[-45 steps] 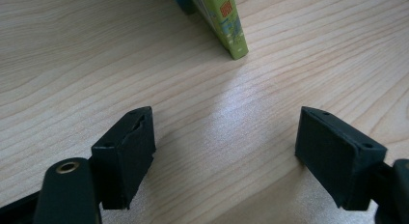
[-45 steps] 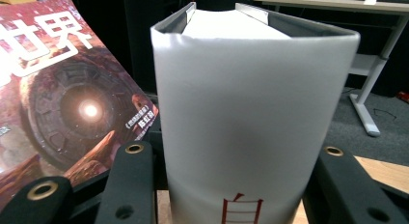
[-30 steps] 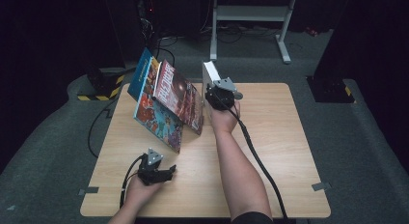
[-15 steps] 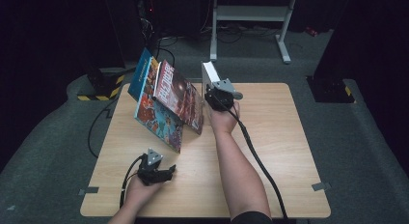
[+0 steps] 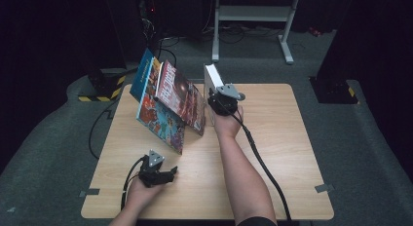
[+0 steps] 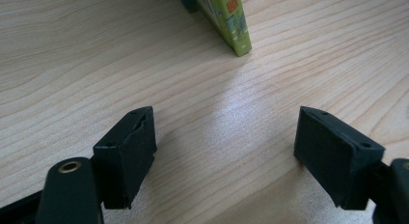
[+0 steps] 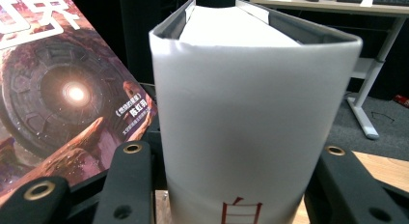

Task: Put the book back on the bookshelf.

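— Standing the white book point(image 5: 212, 81) upright, upper centre of the high view; the right gripper point(image 5: 220, 105) is clamping its spine.
— Next, leaning it against the books point(image 5: 168, 102); the left gripper point(image 5: 163, 176) is resting open, empty.

On the table point(image 5: 272, 158), leaning books point(image 5: 168, 102) stand at the far left. A thick book point(image 5: 212, 80) stands upright just right of them. The left gripper point(image 5: 168, 173) rests near, in front.
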`<state>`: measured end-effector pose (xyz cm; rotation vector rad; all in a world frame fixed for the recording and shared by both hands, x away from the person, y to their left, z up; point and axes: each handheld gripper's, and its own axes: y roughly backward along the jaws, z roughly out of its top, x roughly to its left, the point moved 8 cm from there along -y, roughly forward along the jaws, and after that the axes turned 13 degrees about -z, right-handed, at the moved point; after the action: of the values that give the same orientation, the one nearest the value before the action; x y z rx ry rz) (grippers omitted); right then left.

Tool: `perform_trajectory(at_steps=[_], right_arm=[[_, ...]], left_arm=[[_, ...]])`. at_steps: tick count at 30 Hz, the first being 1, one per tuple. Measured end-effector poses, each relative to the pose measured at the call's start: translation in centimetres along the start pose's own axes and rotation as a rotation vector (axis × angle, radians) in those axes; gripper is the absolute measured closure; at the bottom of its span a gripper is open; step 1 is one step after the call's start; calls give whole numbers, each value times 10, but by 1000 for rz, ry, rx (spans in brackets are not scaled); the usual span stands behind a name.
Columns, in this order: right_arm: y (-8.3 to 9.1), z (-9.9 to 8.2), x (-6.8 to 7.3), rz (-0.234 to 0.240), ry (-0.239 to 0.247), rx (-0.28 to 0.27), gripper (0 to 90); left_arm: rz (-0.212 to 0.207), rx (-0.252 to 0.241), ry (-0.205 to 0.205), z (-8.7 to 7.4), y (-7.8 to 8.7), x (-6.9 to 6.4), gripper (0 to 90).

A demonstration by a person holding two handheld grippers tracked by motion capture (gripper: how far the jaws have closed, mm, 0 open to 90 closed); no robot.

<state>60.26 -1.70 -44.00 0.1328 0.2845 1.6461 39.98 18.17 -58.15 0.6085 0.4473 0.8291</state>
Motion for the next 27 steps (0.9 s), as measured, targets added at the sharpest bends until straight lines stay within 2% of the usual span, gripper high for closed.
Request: perform_trajectory(at_steps=[17,27], right_arm=[[1,-6,-1,8,5,0,519],[1,-3,-3,25,-21,8,469]], left_arm=[[0,0,0,0,0,0,226],[0,0,0,0,0,0,226]])
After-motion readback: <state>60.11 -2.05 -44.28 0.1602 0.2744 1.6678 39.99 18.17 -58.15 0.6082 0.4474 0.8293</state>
